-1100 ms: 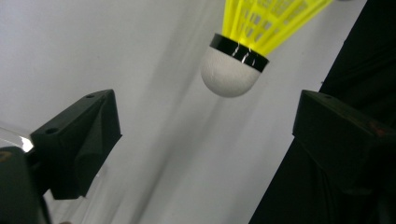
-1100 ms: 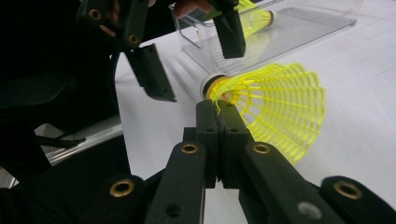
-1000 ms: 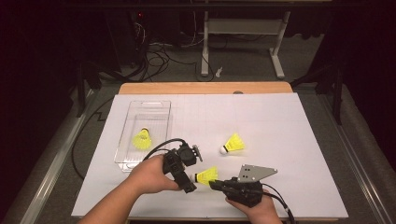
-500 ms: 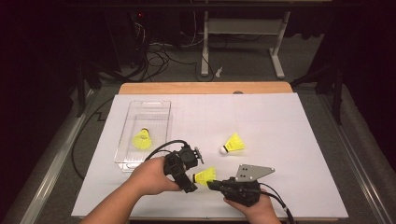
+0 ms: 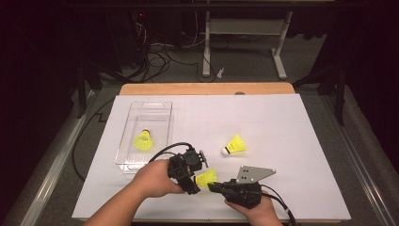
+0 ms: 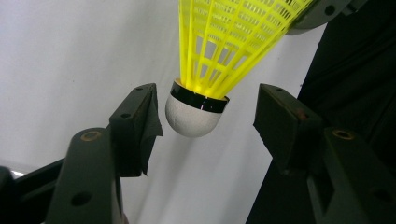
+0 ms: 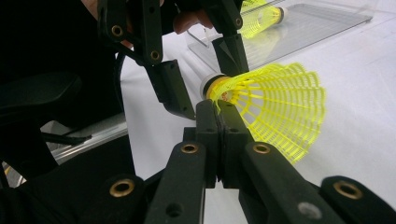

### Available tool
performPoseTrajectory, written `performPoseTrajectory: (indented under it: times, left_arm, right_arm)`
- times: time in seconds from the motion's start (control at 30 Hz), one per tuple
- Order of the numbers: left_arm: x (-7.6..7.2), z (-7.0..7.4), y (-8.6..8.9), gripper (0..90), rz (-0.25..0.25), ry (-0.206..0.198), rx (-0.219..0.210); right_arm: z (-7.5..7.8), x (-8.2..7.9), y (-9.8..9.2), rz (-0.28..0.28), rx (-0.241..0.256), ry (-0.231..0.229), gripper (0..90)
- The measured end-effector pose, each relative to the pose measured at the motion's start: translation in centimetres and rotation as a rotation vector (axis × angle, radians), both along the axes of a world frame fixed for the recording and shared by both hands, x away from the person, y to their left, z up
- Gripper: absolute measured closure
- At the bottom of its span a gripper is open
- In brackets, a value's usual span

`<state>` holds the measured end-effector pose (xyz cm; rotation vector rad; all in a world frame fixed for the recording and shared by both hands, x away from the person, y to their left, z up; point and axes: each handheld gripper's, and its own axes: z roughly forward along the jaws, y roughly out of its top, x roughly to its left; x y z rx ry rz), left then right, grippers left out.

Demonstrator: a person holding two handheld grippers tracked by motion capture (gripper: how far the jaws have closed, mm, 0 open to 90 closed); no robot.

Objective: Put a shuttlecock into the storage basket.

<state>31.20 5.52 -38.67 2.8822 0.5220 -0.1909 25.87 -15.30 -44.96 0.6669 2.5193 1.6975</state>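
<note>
Three shuttlecocks: all yellow with white round noses, counted in the high view.
Held shuttlecock (image 5: 205, 178): up off the paper between the two grippers, near the front edge of the table; its mesh skirt is pinched by the right claw, its nose points toward the left one.
Second shuttlecock (image 5: 235, 144): lying loose on the white paper, a little beyond the grippers and apart from them.
Third shuttlecock (image 5: 142, 140): lying inside the clear tray.
One tray (image 5: 162, 107): clear plastic, on the left part of the paper, just beyond the left hand.
Two grippers: one in each hand, facing each other.
Left gripper (image 6: 208, 122): claw spread, one jaw on each side of the white nose; a gap shows on both sides, neither pad touching.
Right gripper (image 7: 217, 108): claw pressed together on the skirt's edge close to the nose, carrying the shuttlecock.
Two hands: left hand (image 5: 153, 178) wrapped round its gripper, right hand (image 5: 256, 212) at the bottom edge behind its own.
One table (image 5: 207, 88): wooden rim showing at the far side, white paper sheet (image 5: 291, 136) covering the rest.
</note>
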Motion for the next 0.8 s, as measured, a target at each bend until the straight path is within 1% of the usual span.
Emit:
performPoseTrajectory:
  times: [0.1,0.3,0.47,0.6,0.8]
  left_arm:
    - [-0.04,0.05,0.05,43.7,-0.001,-0.005,-0.001]
    - [-0.09,0.03,0.00,48.1,-0.008,-0.003,0.004]
    - [-0.03,-0.05,0.02,49.9,-0.006,0.002,0.005]
    - [-0.07,-0.05,0.00,49.4,-0.007,-0.005,0.005]
    - [-0.03,-0.09,0.00,54.0,-0.002,-0.014,0.010]
  right_arm:
    - [-0.01,0.00,0.01,0.001,-0.001,0.001,90.0]
    - [-0.05,0.01,0.06,0.000,-0.006,0.000,90.0]
    - [-0.06,0.01,0.06,-0.003,-0.008,0.003,90.0]
    - [-0.06,0.05,0.06,-0.004,-0.005,0.003,90.0]
    - [-0.05,0.04,0.05,-0.004,-0.004,0.001,90.0]
